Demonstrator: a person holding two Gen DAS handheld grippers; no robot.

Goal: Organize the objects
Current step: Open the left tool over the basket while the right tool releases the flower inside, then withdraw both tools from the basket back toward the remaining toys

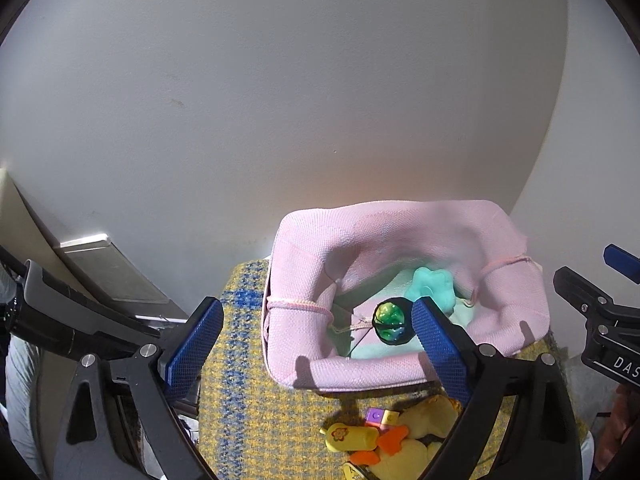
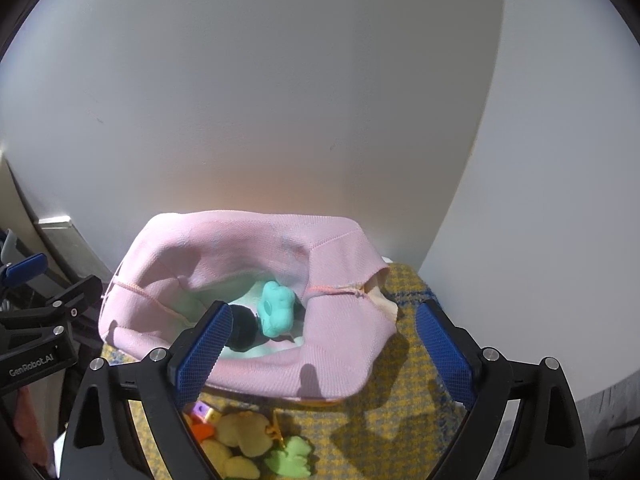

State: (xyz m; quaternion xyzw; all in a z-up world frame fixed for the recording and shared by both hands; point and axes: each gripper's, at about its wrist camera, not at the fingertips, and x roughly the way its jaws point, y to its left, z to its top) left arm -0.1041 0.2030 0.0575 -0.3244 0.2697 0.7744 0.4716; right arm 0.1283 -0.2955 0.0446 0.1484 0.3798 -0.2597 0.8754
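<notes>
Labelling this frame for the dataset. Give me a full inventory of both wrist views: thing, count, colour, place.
fabric basket: 1, pink with mint lining, on the cloth, by the wall
flower-shaped toy: 1, teal, inside the basket
ball in black netting: 1, green, inside the basket, next to the flower toy
checked cloth: 1, yellow and blue, under the basket and toys
plush duck: 1, yellow with orange parts, on the cloth in front of the basket
small bottle: 1, yellow with flower print, beside the duck
blocks: 2, purple and pink, beside the duck
green toy: 1, light green, on the cloth
left gripper: open, blue pads
right gripper: open, blue pads
</notes>
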